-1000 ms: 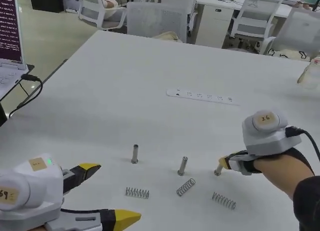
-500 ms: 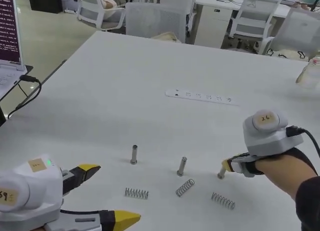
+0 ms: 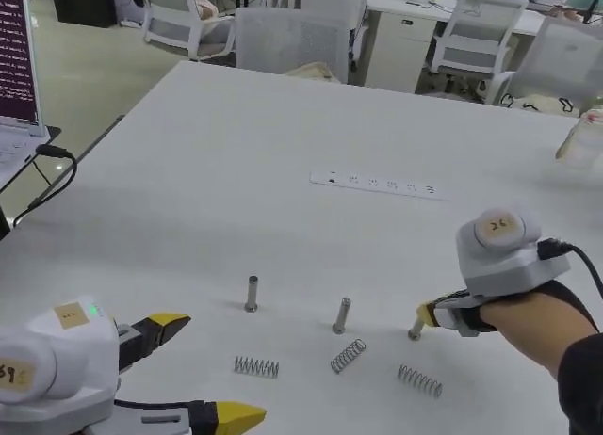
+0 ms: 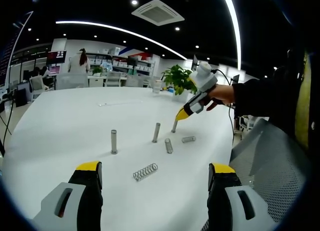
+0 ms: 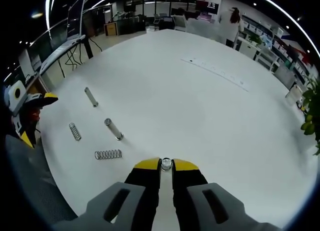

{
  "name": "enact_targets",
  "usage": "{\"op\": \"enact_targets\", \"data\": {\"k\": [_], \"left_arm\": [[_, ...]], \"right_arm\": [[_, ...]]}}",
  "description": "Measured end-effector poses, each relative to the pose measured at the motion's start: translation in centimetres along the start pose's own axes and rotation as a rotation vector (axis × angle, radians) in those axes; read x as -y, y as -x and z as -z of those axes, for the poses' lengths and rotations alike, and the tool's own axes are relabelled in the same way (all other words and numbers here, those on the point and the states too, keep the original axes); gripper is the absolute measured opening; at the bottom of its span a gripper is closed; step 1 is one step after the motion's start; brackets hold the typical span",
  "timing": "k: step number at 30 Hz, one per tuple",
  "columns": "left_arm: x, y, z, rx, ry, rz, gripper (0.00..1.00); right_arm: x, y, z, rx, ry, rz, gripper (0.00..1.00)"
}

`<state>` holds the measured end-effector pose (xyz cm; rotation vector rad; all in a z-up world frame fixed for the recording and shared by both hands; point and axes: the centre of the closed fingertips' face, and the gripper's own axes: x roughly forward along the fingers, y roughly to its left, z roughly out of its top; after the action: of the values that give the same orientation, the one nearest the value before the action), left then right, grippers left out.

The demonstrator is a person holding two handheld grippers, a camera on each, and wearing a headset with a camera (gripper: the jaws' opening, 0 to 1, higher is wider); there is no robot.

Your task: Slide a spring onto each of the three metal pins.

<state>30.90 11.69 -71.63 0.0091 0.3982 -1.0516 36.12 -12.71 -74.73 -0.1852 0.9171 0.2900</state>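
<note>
Table: one white table; all the work lies on its near part, in front of both your grippers.
Chairs: several white chairs beyond the far edge, well away from both grippers; exact number not clear.
Laptop: one laptop, lit screen, far out to the left of your left gripper.
Left gripper: one, jaws wide apart, holding nothing, low and nearest to you.
Right gripper: one, jaws drawn together and clamped on the top end of the right pin.
Power strip: one power strip, flat, well ahead of both grippers.
Pins, count 3: left pin stands upright ahead of your left gripper. Middle pin stands just left of your right gripper's tips. Right pin is in those tips and appears to lean towards them. All three are bare.
Springs, count 3: left spring, middle spring, right spring. All lie loose on the table, one on the near side of each pin; the right one lies just below your right gripper.
Change since one second ago: the view has drifted slightly. Counts are the same and no spring has moved. Your right gripper stays on the right pin, and your left stays apart.
</note>
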Motion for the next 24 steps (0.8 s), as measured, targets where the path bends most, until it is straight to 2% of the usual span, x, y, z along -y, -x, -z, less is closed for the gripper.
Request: {"op": "enact_targets", "data": {"k": [14, 24], "left_arm": [[0.0, -0.1, 0.0, 0.002, 0.000, 0.002, 0.85], [0.1, -0.3, 0.0, -0.001, -0.002, 0.007, 0.85]], "right_arm": [[-0.1, 0.7, -0.7, 0.032, 0.013, -0.004, 0.08], [-0.2, 2.3, -2.4, 0.094, 0.060, 0.018, 0.10]]}}
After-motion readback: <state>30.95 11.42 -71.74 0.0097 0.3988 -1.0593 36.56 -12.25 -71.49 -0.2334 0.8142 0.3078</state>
